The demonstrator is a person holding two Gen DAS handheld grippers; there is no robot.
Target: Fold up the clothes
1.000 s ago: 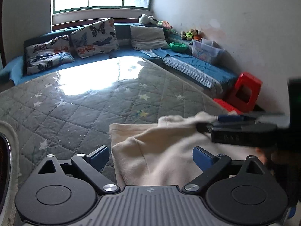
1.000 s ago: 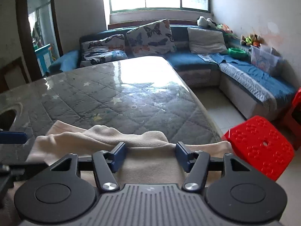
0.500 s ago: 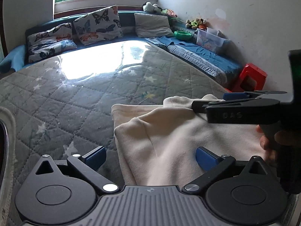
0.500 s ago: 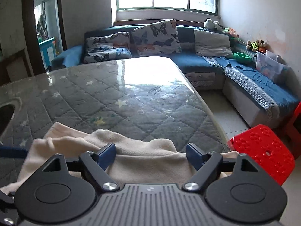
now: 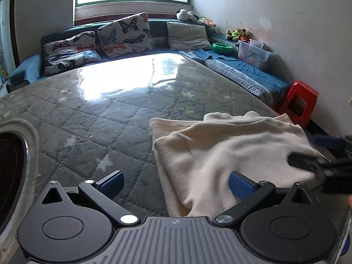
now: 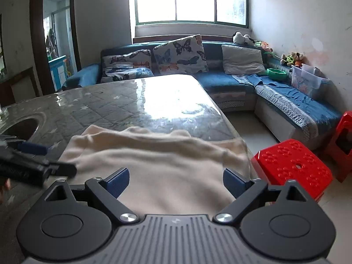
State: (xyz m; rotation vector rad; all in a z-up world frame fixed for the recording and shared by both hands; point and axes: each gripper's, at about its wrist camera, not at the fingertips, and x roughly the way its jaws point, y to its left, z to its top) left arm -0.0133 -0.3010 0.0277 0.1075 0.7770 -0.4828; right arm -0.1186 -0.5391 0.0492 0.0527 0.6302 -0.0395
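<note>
Cream fleece garment [image 5: 231, 151] sits at the desk's near right corner, partly folded, one layer lapped over another. Left tool [image 5: 176, 182] is spread wide, one blue pad over bare quilting, the other over the cloth's near left edge, gripping nothing. Right tool [image 6: 176, 181] is spread too, both pads hovering low above the garment's near edge, nothing pinched. Each tool shows blurred in the other's camera, so both look to be on the move.

My read: a fold looks just laid and the next grip is coming. To do it well, each tool should pinch through both layers at matching near corners, then carry the edge flat toward the far side so the lapped layers do not slide apart.

Outward now: the grey quilted star-patterned desk [image 5: 114, 118] under a glossy clear cover runs off to the far edge. A round opening [image 6: 23, 127] lies out to the left. Off the desk's right edge stands a red plastic stool [image 6: 292, 165], near where the cloth's right edge reaches the desk edge; fabric could slip off there.
</note>
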